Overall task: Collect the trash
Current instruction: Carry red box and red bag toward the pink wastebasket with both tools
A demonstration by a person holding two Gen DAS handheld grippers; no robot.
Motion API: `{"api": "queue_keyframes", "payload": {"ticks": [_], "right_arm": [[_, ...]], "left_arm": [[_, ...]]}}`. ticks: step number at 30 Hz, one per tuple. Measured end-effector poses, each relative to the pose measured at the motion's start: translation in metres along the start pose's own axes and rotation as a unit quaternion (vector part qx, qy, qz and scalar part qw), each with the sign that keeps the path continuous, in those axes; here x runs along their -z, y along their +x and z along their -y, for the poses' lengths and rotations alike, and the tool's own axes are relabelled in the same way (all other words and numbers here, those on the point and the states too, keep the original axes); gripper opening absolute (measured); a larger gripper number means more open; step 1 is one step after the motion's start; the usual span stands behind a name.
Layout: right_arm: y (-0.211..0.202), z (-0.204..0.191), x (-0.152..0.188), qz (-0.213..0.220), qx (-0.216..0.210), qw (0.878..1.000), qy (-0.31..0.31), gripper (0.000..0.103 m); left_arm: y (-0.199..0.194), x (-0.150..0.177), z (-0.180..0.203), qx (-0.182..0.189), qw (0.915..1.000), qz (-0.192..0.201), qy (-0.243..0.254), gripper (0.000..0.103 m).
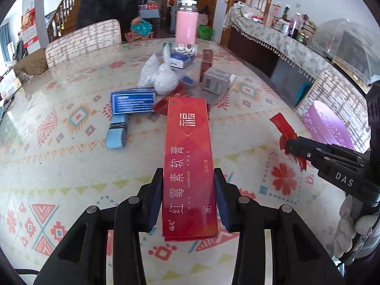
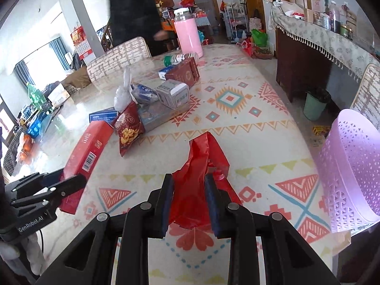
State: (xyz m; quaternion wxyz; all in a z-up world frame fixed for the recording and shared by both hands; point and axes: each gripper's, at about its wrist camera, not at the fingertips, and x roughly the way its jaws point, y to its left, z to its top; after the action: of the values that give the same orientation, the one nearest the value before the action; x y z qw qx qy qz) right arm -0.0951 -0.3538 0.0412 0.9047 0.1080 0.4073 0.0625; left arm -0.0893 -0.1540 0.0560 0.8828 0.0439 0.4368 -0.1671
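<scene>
My left gripper (image 1: pixel 188 199) is shut on a long red carton (image 1: pixel 187 161) with Chinese print, held above the patterned table. The same carton (image 2: pixel 85 152) shows at the left of the right wrist view, in the left gripper (image 2: pixel 68 182). My right gripper (image 2: pixel 188 199) is shut on a crumpled red plastic wrapper (image 2: pixel 201 163); in the left wrist view that wrapper (image 1: pixel 285 130) hangs from the right gripper (image 1: pixel 291 146) at the right. A lilac perforated basket (image 2: pixel 351 168) stands at the table's right edge, also seen as the basket (image 1: pixel 325 123).
A pile of trash lies mid-table: blue box (image 1: pixel 131 101), clear bags (image 1: pixel 159 76), grey carton (image 2: pixel 173 93), snack packet (image 2: pixel 129 128), dark red box (image 2: pixel 185 72), bottle (image 2: pixel 180 58). A pink flask (image 2: pixel 187 34) stands behind. Chairs (image 1: pixel 83 41) and a person (image 2: pixel 135 14) are beyond.
</scene>
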Motion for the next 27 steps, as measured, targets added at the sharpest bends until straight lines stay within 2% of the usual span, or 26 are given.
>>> {"api": "queue_keyframes", "payload": {"ticks": [6,19,27], "right_arm": [[-0.014,0.008,0.003,0.007,-0.002,1.0,0.005,0.028],[-0.007,0.016,0.009,-0.005,-0.005,1.0,0.012,0.028],[-0.01,0.019,0.008,-0.001,-0.008,1.0,0.015,0.028]], "left_arm": [[0.003,0.001,0.013,0.008,0.9999,-0.008,0.01,0.039],[0.013,0.002,0.019,0.014,0.9996,-0.022,0.012,0.039],[0.009,0.0,0.023,0.032,0.9992,-0.021,0.011,0.039]]}}
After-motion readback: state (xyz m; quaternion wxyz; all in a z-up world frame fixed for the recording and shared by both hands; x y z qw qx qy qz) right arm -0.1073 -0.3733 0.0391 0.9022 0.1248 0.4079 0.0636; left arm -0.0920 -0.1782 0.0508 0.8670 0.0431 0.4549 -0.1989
